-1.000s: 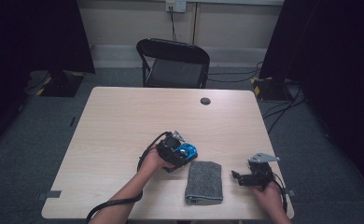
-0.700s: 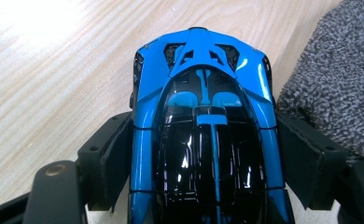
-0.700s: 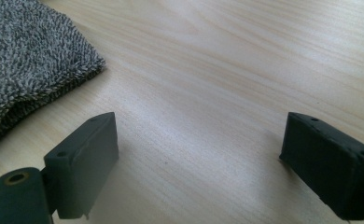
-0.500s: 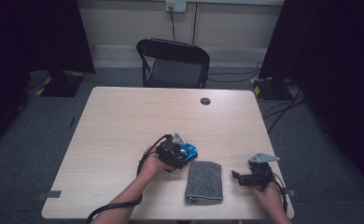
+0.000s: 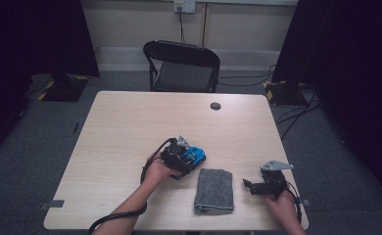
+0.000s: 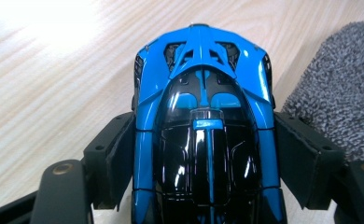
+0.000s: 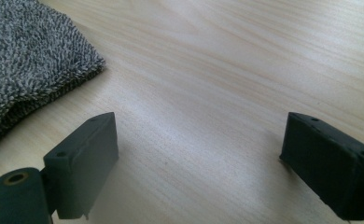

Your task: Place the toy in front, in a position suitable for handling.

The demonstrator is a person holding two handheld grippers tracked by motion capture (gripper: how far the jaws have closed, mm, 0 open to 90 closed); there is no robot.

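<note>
A blue and black toy car (image 6: 203, 93) lies on the table between the pads of my left gripper (image 6: 206, 154), its nose pointing away from the camera. Both pads touch the car's sides, and the jaws have just been closing on it. From above, the car (image 5: 196, 155) and left gripper (image 5: 189, 159) sit at the table's front middle, just left of a folded grey towel (image 5: 213, 191). My right gripper (image 5: 248, 186) rests near the front right, aimed at the towel (image 7: 26, 56). Its jaws (image 7: 199, 154) stand open over bare wood.
The light wooden table (image 5: 130, 122) has a small round black thing (image 5: 215, 105) near its far edge. A black folding chair (image 5: 181, 63) stands behind the table. A corner of the towel (image 6: 339, 93) lies close on the car's right.
</note>
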